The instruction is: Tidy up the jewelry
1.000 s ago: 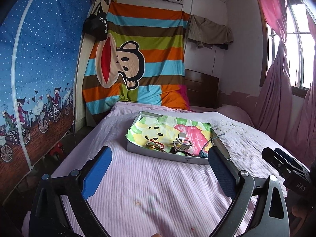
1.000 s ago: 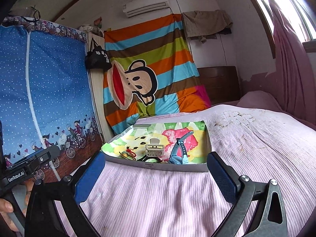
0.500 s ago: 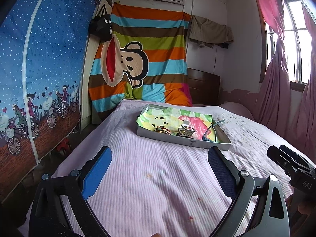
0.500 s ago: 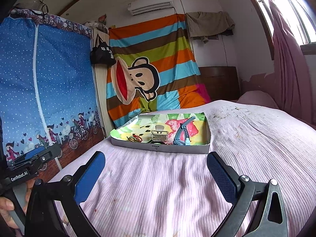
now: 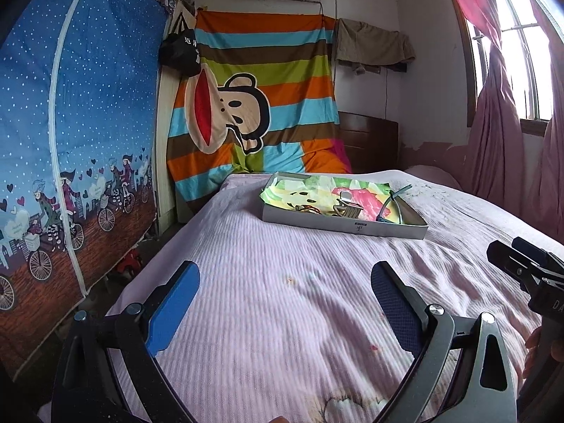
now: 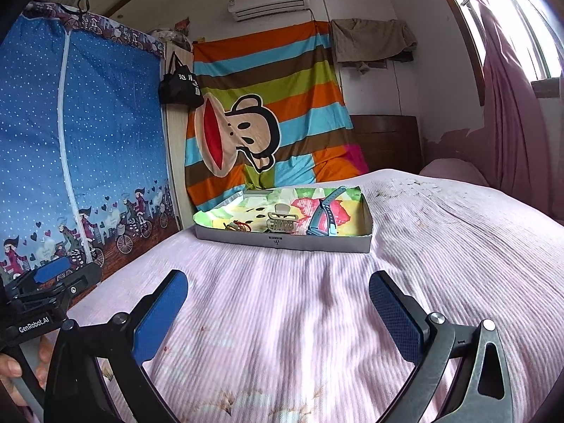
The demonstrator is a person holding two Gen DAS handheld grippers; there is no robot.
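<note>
A shallow grey cardboard tray (image 5: 352,227) (image 6: 282,241) lined with bright cartoon paper lies far out on the pink bedspread. Inside it are a beige hair claw clip (image 6: 280,222) (image 5: 347,208), a blue wristband (image 6: 322,216) (image 5: 389,204) and a red-and-gold tangle of small jewelry (image 6: 238,226) (image 5: 308,208). My left gripper (image 5: 283,292) is open above the bed, well short of the tray, with nothing between its blue pads. My right gripper (image 6: 278,298) is also open and empty, equally far back from the tray.
The pink bedspread (image 6: 440,246) fills the foreground. A blue fabric wardrobe (image 5: 70,123) stands along the bed's left side. A striped cartoon sheet (image 6: 268,112) hangs behind the headboard, with pink curtains (image 5: 500,141) at the right window. A hand (image 6: 14,370) holds the other gripper's handle.
Both grippers have pulled back away from the tray and dropped lower, so the tray looks smaller and farther off. Both stay open, and the items in the tray have not moved.
</note>
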